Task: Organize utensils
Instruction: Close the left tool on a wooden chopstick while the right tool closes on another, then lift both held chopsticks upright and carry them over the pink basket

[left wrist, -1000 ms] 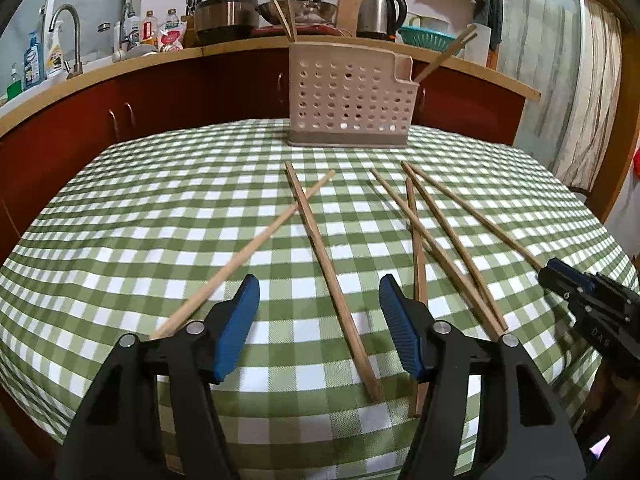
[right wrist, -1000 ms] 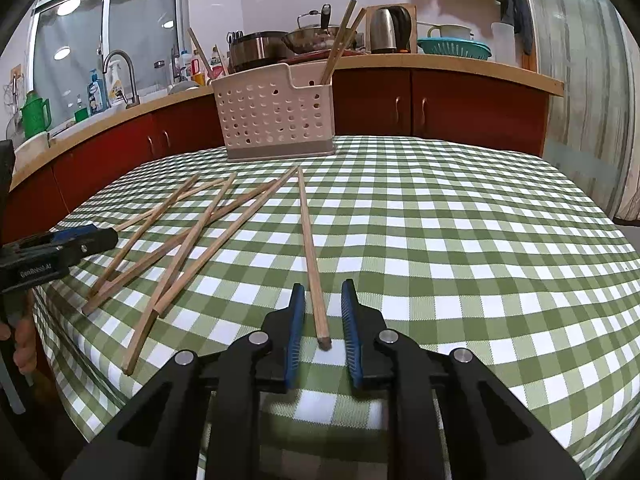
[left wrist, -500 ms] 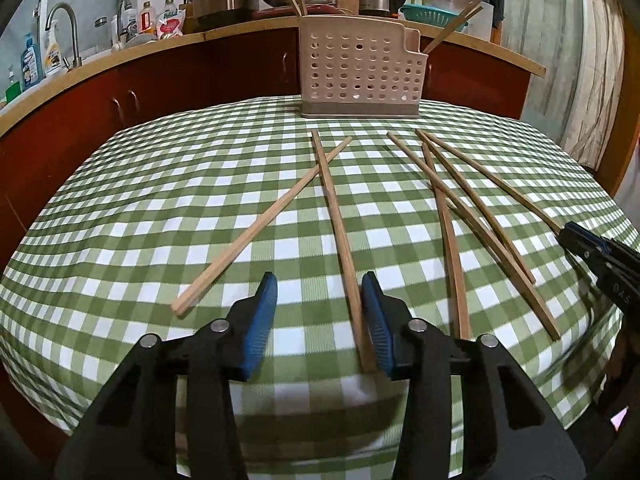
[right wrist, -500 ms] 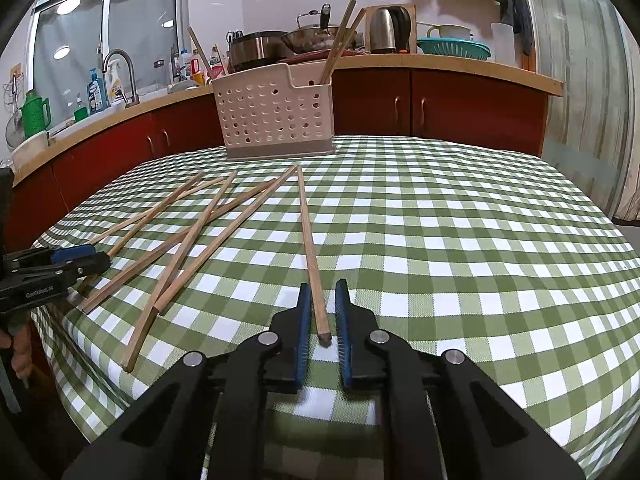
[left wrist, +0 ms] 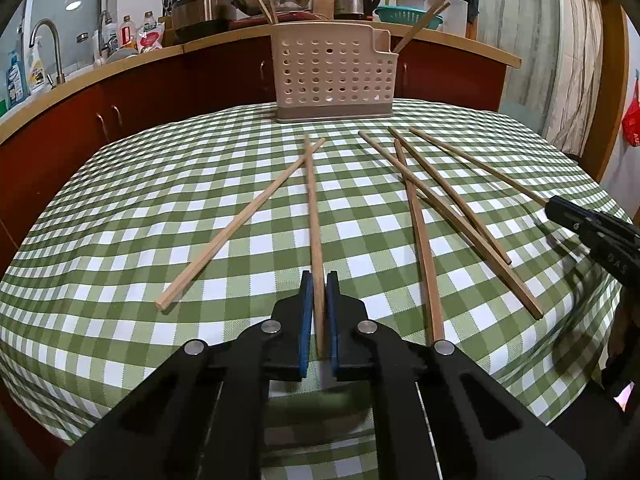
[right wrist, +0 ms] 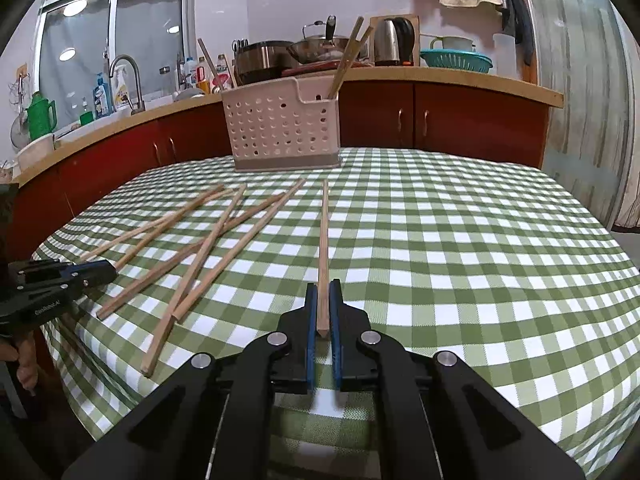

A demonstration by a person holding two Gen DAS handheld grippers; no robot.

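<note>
Left claw: the left claw [left wrist: 319, 312] is pinching tight on the near end of a chopstick [left wrist: 313, 216], blue pads pressing on both sides, the stick lying along the tabletop [left wrist: 120, 240] and pointing at the caddy.
Right claw: the right claw [right wrist: 322, 320] is doing the same over on its side, clamping the near end of its own chopstick [right wrist: 323, 240], which is running straight ahead across the checked cloth.
Both at once: each claw is sitting low at the near edge, gripping but not yet lifting, as far as I can judge; both far tips are looking level with the cloth.
Caddy: the perforated utensil caddy [left wrist: 332, 76] is standing upright at the far side of the tabletop, well apart from both claws.
Already done: a few chopsticks are already standing in the caddy, leaning out of two of its compartments; which ones exactly is hard to call.
Still waiting: the left wrist view is showing a loose chopstick [left wrist: 244, 222] crossing tips with the held one, plus a crossed bunch [left wrist: 436, 200] between the two claws.
Score so far: I'm reading this as somewhere around the middle, with more sticks lying flat than standing.
Next up: both sticks are needing a lift and a carry to the caddy, tips going down into a compartment.
</note>
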